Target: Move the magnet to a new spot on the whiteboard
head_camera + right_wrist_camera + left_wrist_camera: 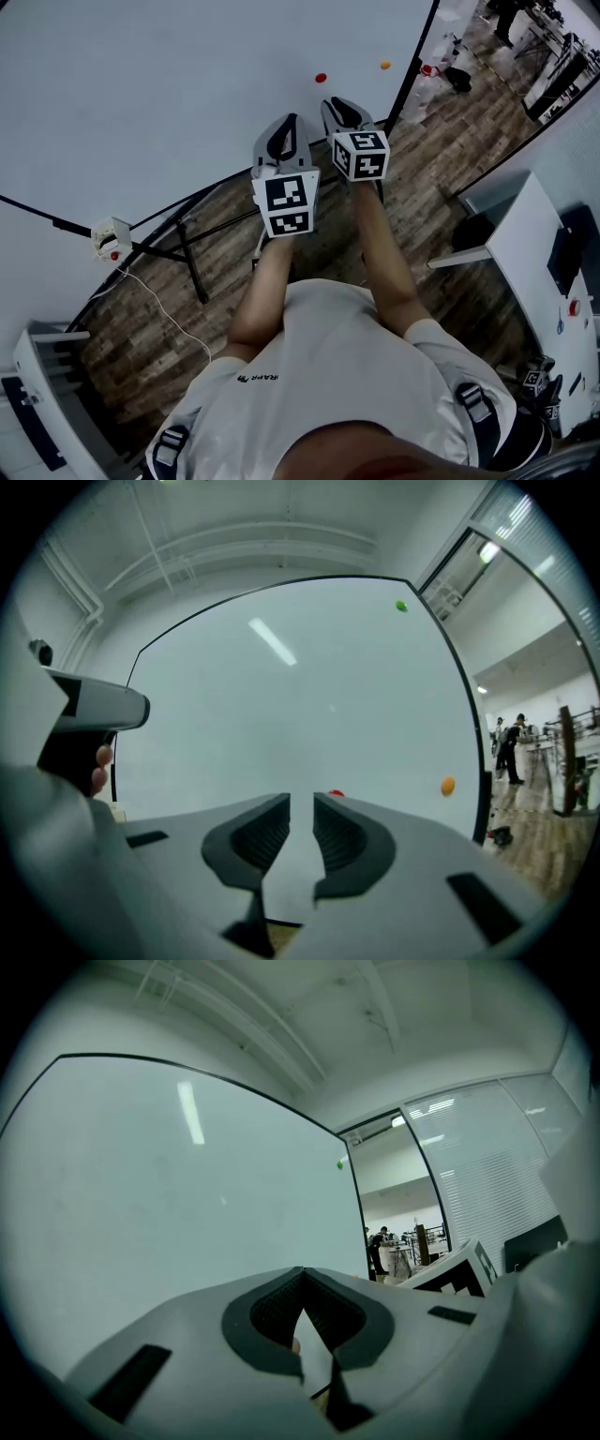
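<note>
Our right gripper [300, 801] faced the red magnet [336, 793].
Its jaws stood narrowly apart and empty; the magnet sat mid-frame on the whiteboard [281, 696], just beyond them. We judged wider, centred jaws best. The left gripper [302, 1274] was closed, empty.

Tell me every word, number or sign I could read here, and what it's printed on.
Nothing here reads clearly.
White shirt: a short dark logo on the chest, too small and turned to read for sure.
Marker cube on the left gripper and marker cube on the right gripper: black-and-white square patterns only, no letters or numbers.
Whiteboard: no writing.
</note>
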